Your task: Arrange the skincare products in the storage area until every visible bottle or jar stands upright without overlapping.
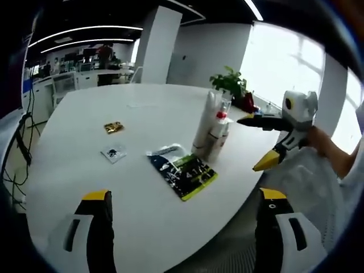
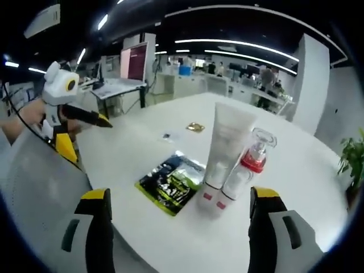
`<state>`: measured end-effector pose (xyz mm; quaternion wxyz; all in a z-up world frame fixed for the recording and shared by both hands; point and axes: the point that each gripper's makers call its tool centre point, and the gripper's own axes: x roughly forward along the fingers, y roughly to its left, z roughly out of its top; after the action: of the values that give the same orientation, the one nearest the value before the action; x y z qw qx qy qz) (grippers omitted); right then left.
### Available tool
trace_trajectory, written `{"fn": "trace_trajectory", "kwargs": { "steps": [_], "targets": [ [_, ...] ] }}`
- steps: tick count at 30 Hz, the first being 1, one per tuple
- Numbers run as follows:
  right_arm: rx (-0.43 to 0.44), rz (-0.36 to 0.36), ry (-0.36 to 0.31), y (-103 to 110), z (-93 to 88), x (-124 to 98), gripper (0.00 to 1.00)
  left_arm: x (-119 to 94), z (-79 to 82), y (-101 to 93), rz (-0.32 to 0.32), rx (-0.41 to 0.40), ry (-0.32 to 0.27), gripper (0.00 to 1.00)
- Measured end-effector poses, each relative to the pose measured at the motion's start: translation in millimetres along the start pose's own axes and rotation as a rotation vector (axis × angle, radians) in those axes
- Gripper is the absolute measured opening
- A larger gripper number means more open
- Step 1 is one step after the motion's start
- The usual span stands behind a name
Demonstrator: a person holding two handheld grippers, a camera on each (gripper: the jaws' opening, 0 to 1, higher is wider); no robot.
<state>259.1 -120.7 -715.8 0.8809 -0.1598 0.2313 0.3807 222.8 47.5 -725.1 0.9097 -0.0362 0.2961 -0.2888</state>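
— Both grippers hang spread and empty. Right gripper [image 2: 179, 227] has its jaws wide apart above the near edge of the white surface [image 2: 284, 165], nothing between them; left gripper [image 1: 185, 227] is likewise released, hovering off its own side of the surface.

— Where are the products?

— Straight ahead of the right gripper, between the lines of its jaws: a tall white tube [image 2: 224, 151] standing on its cap, and touching it on the right a smaller bottle with a red collar and clear cap [image 2: 244, 170]. That bottle tilts, apparently leaning on the tube.

— Which hand is nearer?

— The right, I'd judge. In the left gripper view the same pair sits farther off, up and right of centre. Both long axes run roughly upright, so a grasp would come from the side, jaws either side of the bottle, to part it from the tube.

— Anything else?

— A dark green-and-yellow sachet [image 2: 170, 185] lies flat just left of the tube; beyond it a small white packet [image 1: 114, 152] and a gold one [image 1: 114, 127], well apart.
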Motion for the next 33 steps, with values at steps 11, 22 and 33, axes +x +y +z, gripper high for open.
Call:
{"fn": "trace_trajectory", "kwargs": {
  "steps": [11, 22, 33],
  "targets": [
    [0.001, 0.02, -0.003, 4, 1.3, 1, 1.0, 5, -0.7, 15.8, 0.022, 0.017, 0.04, 0.94],
    [0.013, 0.027, -0.015, 6, 4.4, 0, 1.0, 19, 6.3, 33.1, 0.034, 0.02, 0.059, 0.86],
    [0.012, 0.031, -0.014, 6, 4.5, 1, 1.0, 47, 9.8, 56.1, 0.04, -0.012, 0.091, 0.76]
  ]
}}
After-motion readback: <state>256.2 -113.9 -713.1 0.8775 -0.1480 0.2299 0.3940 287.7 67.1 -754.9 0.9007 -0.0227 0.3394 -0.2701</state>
